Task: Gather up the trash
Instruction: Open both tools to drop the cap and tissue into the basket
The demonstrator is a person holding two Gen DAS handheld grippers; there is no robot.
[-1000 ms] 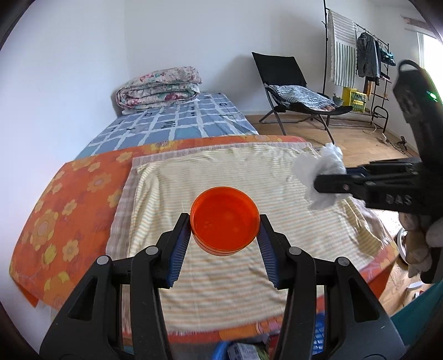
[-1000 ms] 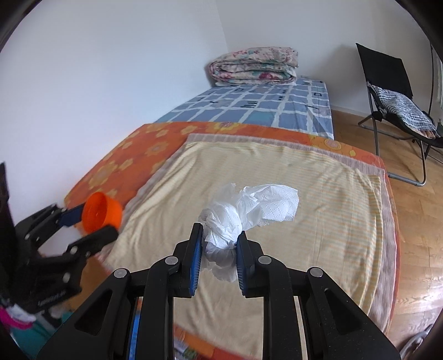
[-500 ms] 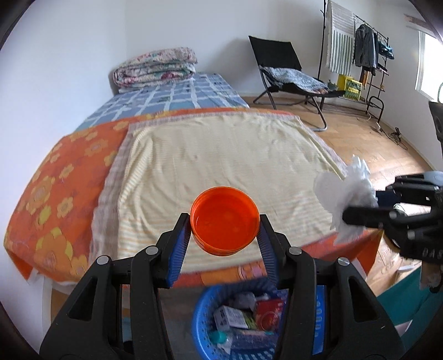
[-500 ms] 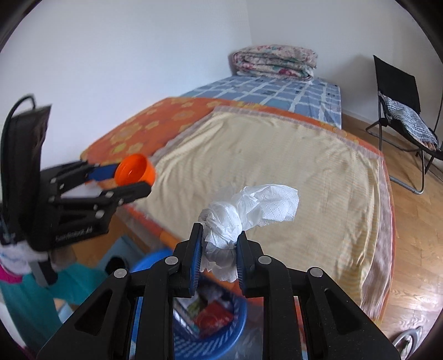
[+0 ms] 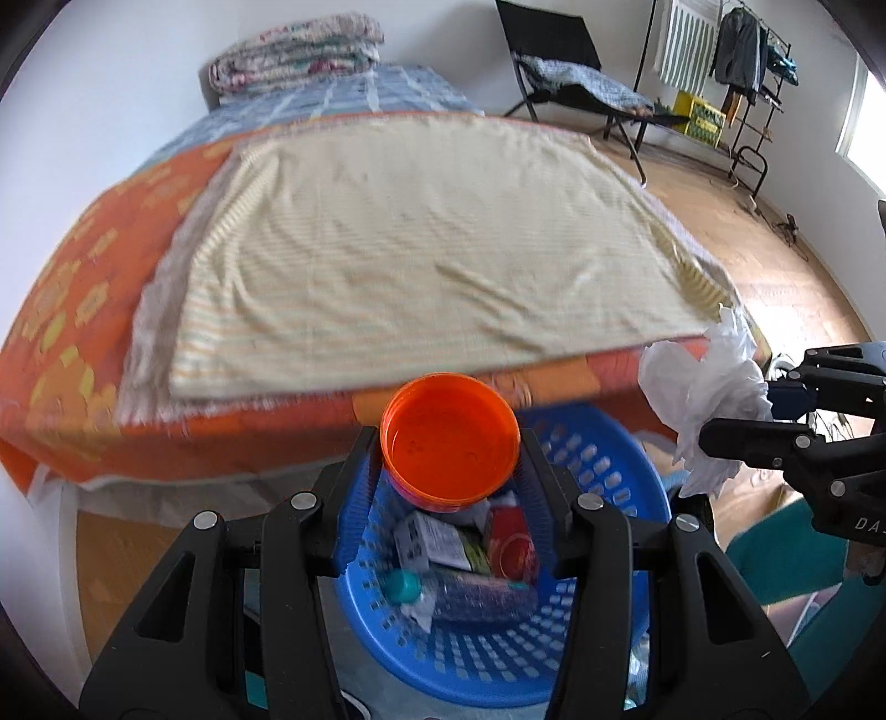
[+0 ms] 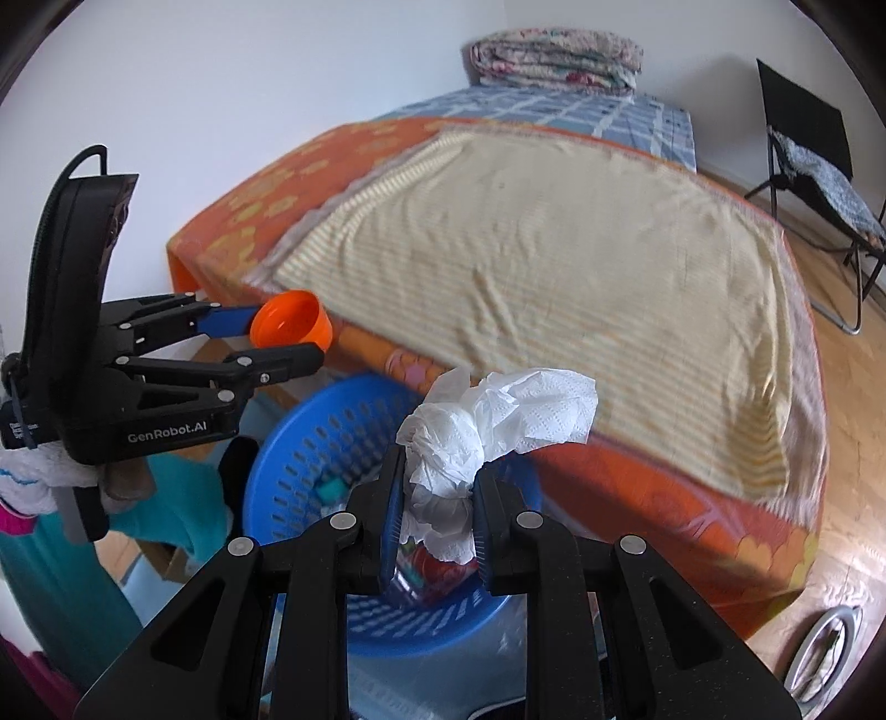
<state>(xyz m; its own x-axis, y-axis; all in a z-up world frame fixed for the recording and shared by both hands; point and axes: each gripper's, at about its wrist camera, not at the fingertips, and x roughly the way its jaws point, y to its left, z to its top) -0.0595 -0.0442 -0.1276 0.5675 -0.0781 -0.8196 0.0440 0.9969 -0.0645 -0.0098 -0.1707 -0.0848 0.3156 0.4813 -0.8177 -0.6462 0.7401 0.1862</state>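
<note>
My left gripper [image 5: 449, 443] is shut on an orange plastic cup [image 5: 449, 437] and holds it above a blue perforated basket [image 5: 603, 459] on the floor at the bed's foot. The basket holds several pieces of trash, among them a red packet [image 5: 512, 545] and a bottle [image 5: 476, 595]. My right gripper [image 6: 434, 504] is shut on a crumpled white tissue [image 6: 487, 421] above the same basket [image 6: 310, 437]. The left gripper with the cup [image 6: 290, 321] shows at the left of the right wrist view. The tissue [image 5: 709, 399] shows at the right of the left wrist view.
A bed [image 5: 387, 232] with a striped yellow sheet over an orange flowered cover lies just behind the basket. A folded quilt [image 5: 293, 50] lies at its head. A black folding chair [image 5: 559, 66] and a clothes rack [image 5: 736, 61] stand on the wooden floor at the right.
Both grippers have pulled back from over the bed and dropped toward the floor. The blue basket has come into view beneath them. Both holds are unchanged.
</note>
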